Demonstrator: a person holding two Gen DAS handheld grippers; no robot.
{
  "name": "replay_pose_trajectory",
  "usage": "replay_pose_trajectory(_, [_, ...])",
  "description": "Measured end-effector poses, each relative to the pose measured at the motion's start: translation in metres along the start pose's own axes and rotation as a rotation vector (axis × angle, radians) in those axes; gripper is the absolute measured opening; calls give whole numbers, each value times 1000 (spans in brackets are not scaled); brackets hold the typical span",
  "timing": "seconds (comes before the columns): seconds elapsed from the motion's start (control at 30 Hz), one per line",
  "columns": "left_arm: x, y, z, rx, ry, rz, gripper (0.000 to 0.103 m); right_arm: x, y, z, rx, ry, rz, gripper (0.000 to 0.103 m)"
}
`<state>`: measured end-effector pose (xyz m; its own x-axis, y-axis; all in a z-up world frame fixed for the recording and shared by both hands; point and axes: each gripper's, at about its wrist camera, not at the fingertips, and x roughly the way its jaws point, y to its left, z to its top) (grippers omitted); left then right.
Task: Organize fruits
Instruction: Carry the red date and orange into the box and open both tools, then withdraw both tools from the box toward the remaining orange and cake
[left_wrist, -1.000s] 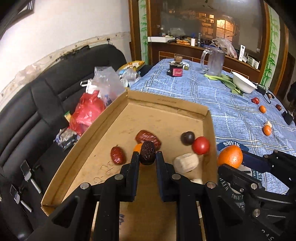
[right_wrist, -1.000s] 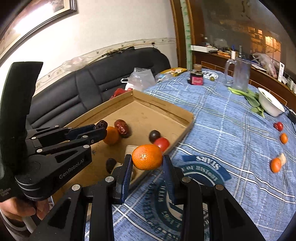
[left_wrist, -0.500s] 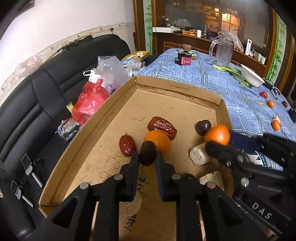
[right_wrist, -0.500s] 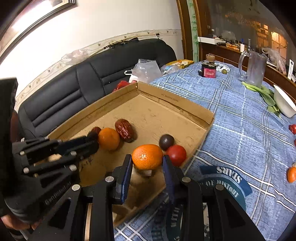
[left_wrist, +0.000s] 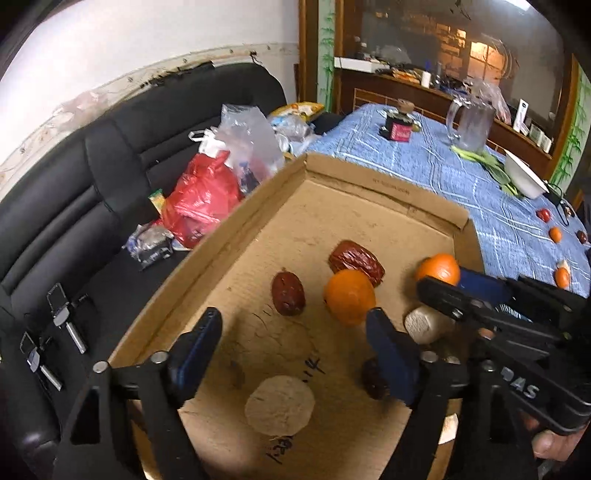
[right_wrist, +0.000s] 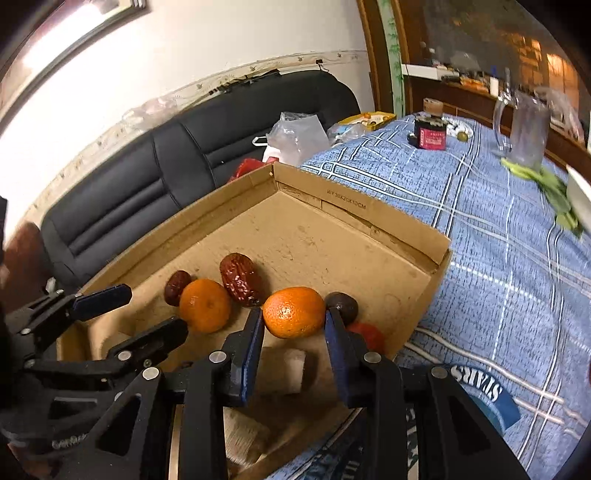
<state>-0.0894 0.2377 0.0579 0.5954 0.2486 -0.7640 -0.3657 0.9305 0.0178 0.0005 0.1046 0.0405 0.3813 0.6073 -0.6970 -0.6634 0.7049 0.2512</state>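
- Far left, left wrist view: black sofa (left_wrist: 92, 192) with red bag (left_wrist: 201, 199) and clear plastic bag (left_wrist: 247, 140) piled against the cardboard tray (left_wrist: 369, 177).
- Left gripper (left_wrist: 295, 339) over the tray floor; jaws have just been opening and now stand wide, nothing between them. A dark date (left_wrist: 373, 378) lies on the cardboard just inside the right-hand finger.
- Ahead of it, loose in the tray: small red date (left_wrist: 288, 298), an orange (left_wrist: 349, 297), large wrinkled date (left_wrist: 356, 261) touching the orange's far side.
- Pale round disc (left_wrist: 279, 405) near the tray's near edge.
- Right gripper (right_wrist: 293, 321) holds a second orange (right_wrist: 293, 312) above the tray, jaws clenched on its sides.
- Just right of it: dark round fruit (right_wrist: 341, 304) and a red tomato (right_wrist: 365, 334), partly hidden by the finger.
- Right: blue plaid surface (right_wrist: 498, 258) carrying a dark jar (right_wrist: 430, 133) and glass pitcher (right_wrist: 524, 129).
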Motion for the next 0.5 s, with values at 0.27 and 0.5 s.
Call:
replay_pose_trajectory(0.27, [-7, -5, -2, 17, -31, 46, 83, -9, 2, -4, -10, -6, -9, 37])
replay_pose_trajectory(0.5, [-15, -9, 0, 16, -53, 57, 88, -19, -3, -4, 12, -18, -29, 50])
